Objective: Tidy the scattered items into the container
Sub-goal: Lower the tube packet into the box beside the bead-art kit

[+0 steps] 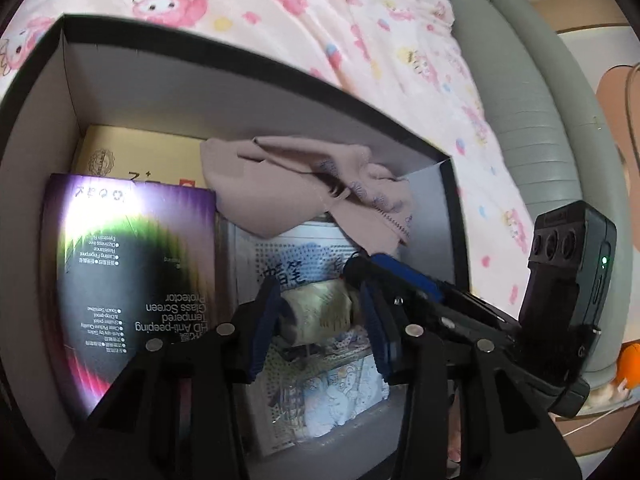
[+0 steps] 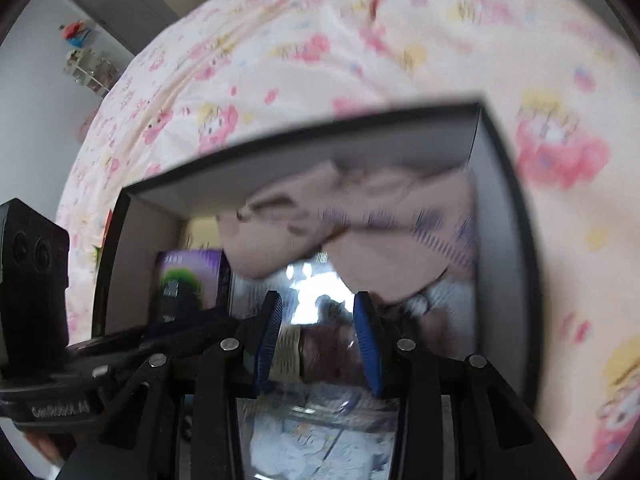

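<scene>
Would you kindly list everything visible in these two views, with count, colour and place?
box: one, black rim, grey inside, on the bedspread
bedspread: one, pink cartoon print, behind the box
cloth: one, beige, inside the box at the back
screen protector pack: one, purple and black, box's left side
yellowish packet: one, between the left gripper's pads
left gripper: black with blue pads, over the box
right gripper: black with blue pads, blurred dark item between them
</scene>
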